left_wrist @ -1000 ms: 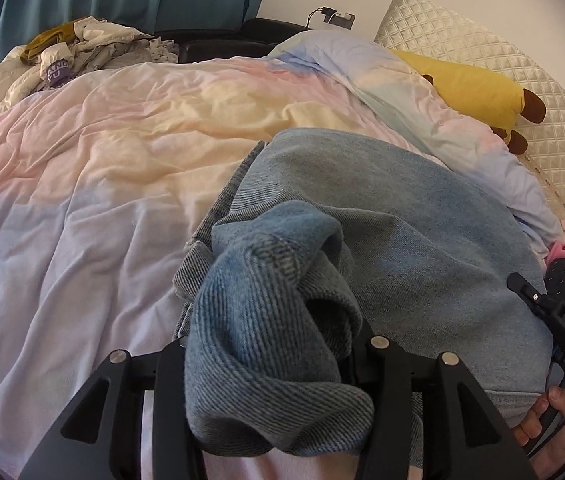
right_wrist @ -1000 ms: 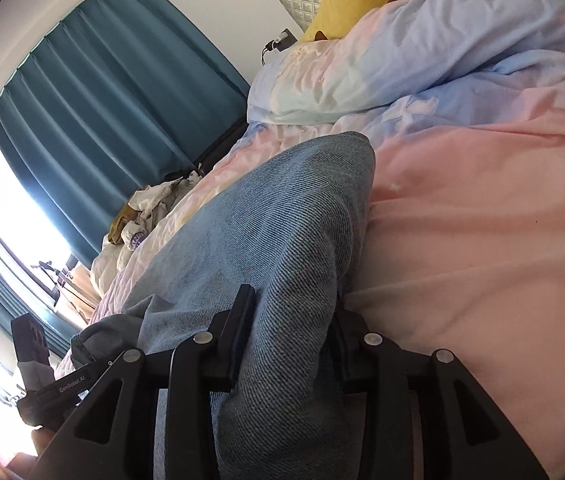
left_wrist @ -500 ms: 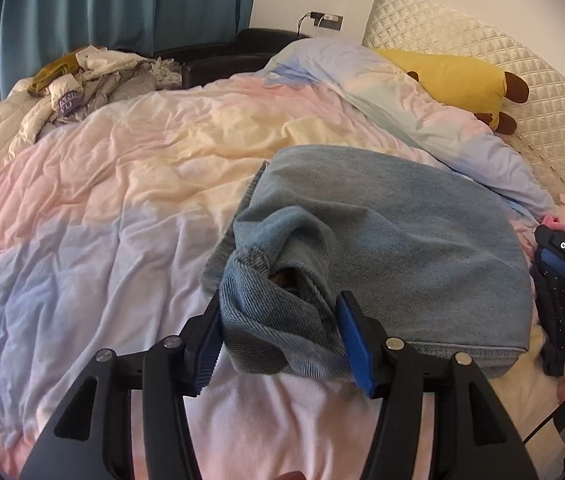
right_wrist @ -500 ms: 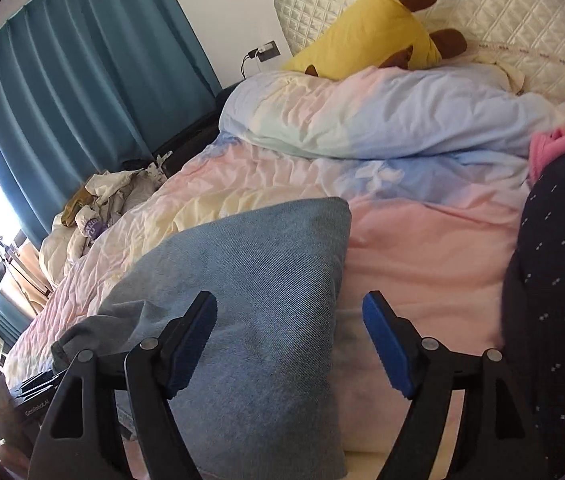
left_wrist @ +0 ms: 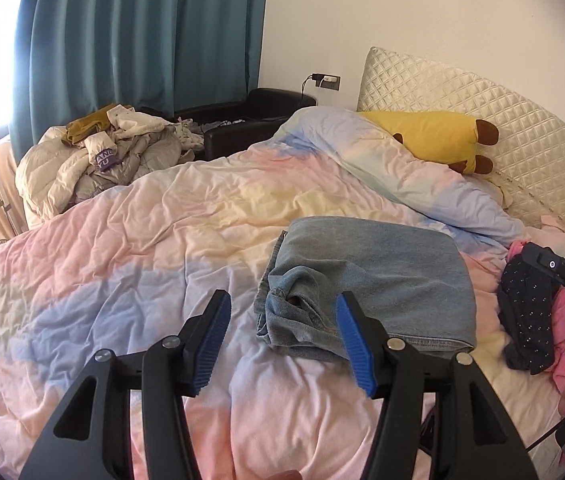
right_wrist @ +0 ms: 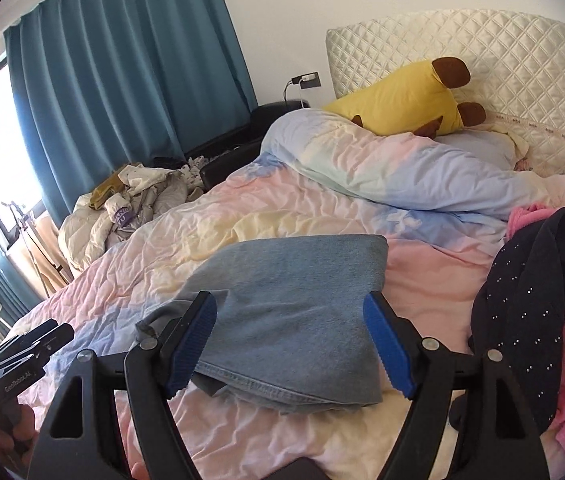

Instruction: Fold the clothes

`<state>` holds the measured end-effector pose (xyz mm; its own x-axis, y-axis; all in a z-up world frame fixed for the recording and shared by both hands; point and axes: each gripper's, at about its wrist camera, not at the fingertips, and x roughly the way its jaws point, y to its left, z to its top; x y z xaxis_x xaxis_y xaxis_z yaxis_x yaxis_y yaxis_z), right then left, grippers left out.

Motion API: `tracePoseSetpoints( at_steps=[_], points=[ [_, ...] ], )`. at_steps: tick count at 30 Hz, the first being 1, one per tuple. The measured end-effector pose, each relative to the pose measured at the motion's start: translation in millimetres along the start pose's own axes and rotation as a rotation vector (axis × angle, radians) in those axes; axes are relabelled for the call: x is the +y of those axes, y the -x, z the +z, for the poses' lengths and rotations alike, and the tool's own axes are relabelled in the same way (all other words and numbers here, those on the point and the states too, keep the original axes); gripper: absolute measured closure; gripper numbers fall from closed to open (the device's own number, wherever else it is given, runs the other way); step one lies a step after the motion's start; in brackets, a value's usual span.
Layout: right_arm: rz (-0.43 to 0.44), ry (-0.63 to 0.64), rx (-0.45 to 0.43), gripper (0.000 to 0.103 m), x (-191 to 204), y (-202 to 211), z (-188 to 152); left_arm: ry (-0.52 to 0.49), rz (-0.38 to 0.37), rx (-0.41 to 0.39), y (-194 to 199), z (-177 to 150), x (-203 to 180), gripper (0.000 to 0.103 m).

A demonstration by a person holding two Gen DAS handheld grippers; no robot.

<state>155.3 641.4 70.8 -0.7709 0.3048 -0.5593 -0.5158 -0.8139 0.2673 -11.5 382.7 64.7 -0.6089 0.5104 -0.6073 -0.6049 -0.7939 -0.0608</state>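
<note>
1. We see our left gripper (left_wrist: pixel 280 342) with its blue ribbed pads spread wide, released and touching nothing.
2. Our right gripper (right_wrist: pixel 290 344) also stands wide apart and empty above the cloth.
3. The folded blue denim jeans (left_wrist: pixel 370 276) lie flat near the middle of the crumpled pastel pink, yellow and blue duvet (left_wrist: pixel 154 240), a bunched cuff on their left.
4. A dotted navy garment (right_wrist: pixel 530 320) lies to the right.
5. A second ago both grippers clamped denim; now they are lifted clear.
</note>
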Motion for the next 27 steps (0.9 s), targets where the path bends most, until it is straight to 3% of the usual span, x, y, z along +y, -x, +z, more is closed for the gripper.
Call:
tracePoseSetpoints(
  at_steps=[7, 16, 20, 27],
  points=[
    [0.061, 0.037, 0.005, 0.026, 30.7, 8.9, -14.5, 0.026, -0.034, -0.008, 6.6, -15.7, 25.0, 0.046],
    [0.141, 0.143, 0.065, 0.028, 62.6, -36.1, -28.9, 0.125, -0.132, 0.051, -42.2, -27.4, 58.6, 0.046],
    [0.173, 0.22, 0.109, 0.045, 87.6, -71.6, -39.2, 0.107, -0.17, 0.06, -67.2, -37.5, 58.2, 0.046],
    [0.256, 0.293, 0.2, 0.059, 124.6, -135.0, -62.5, 0.073, -0.255, 0.059, -109.9, -46.7, 52.5, 0.047]
  ],
)
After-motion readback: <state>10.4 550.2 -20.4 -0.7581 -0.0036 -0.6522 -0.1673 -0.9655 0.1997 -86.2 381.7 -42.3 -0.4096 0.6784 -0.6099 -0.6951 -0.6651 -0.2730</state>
